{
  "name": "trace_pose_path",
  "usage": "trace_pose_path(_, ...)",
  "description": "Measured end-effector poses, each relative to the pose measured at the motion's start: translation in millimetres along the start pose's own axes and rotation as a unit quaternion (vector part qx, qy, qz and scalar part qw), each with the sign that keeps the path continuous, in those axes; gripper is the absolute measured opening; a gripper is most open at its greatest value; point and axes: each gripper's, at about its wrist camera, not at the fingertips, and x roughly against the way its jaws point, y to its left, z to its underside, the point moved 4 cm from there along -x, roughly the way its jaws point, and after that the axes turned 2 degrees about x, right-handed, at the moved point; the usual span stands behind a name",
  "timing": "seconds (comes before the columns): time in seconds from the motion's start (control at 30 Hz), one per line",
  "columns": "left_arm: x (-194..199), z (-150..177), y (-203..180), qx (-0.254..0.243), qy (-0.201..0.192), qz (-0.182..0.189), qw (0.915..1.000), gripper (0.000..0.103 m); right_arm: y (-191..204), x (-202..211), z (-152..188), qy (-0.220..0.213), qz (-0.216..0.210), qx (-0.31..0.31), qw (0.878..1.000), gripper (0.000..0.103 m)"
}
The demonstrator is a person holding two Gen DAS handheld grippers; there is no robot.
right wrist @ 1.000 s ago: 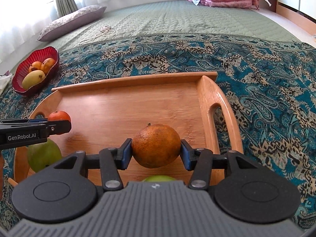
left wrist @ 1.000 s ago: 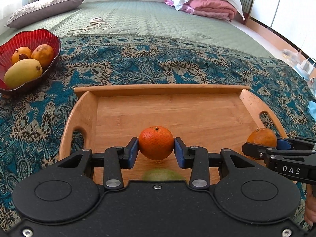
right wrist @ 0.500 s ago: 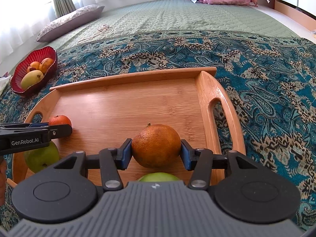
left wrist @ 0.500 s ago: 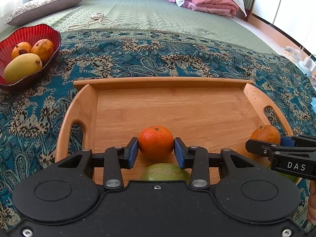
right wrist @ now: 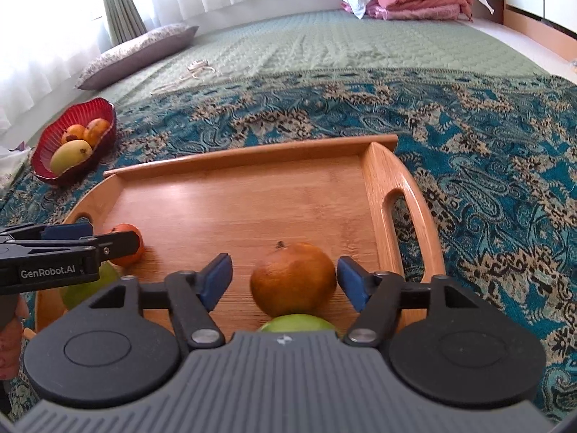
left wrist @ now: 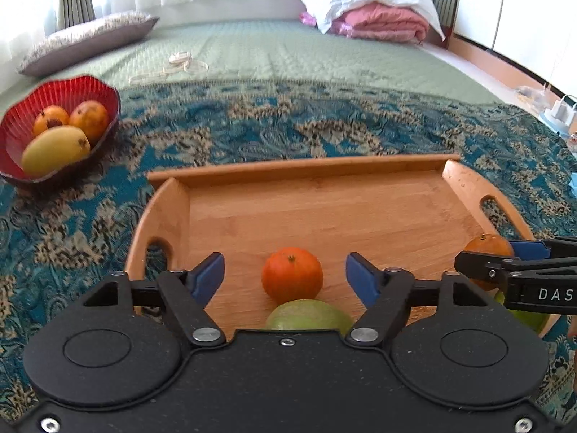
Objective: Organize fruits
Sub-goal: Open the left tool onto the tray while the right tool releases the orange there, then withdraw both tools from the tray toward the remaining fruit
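2 oranges sit released on the tray point(left wrist: 465, 184), both grippers' jaws just opened clear. Next, withdraw without nudging them.

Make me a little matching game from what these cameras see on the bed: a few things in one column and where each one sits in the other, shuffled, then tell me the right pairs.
Things:
1. small bright orange fruit
2. larger dull orange fruit
3. yellow mango
4. pink folded blanket

Places:
A. in the red bowl
B. on the wooden tray, between the open fingers of the left gripper
C. at the far end of the bed
D. on the wooden tray, between the open fingers of the right gripper

Pairs: 1-B, 2-D, 3-A, 4-C
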Motion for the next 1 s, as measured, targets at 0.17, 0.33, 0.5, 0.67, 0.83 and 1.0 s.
trace_pose_path(0.17,29.2,5.3,-0.4,0.004,-0.043,0.014,0.9989,0.090,6.2,18.1,5.1,-0.040,-0.004,0.015,0.999,0.085)
trace_pose_path(0.33,59.4,23.3,0.8,0.020,-0.086,0.025,0.9958,0.096,19.5,43.4,18.3,-0.106,0.003,0.048,0.993,0.089)
trace_pose_path(0.5,87.5,46.8,0.1,0.023,-0.141,0.026,0.9894,0.103,30.9,66.1,36.7,-0.162,0.010,0.070,0.984,0.092)
trace_pose_path(0.67,104.8,71.5,-0.6,0.015,-0.166,0.014,0.9859,0.103,38.3,81.4,61.6,-0.198,0.025,0.089,0.976,0.093)
trace_pose_path(0.83,112.4,101.0,4.5,0.025,-0.171,0.000,0.9849,0.103,45.3,91.4,88.7,-0.217,0.038,0.104,0.970,0.094)
trace_pose_path(1.0,115.7,125.6,11.3,0.032,-0.180,-0.015,0.9831,0.103,49.4,92.8,111.6,-0.225,0.055,0.108,0.967,0.095)
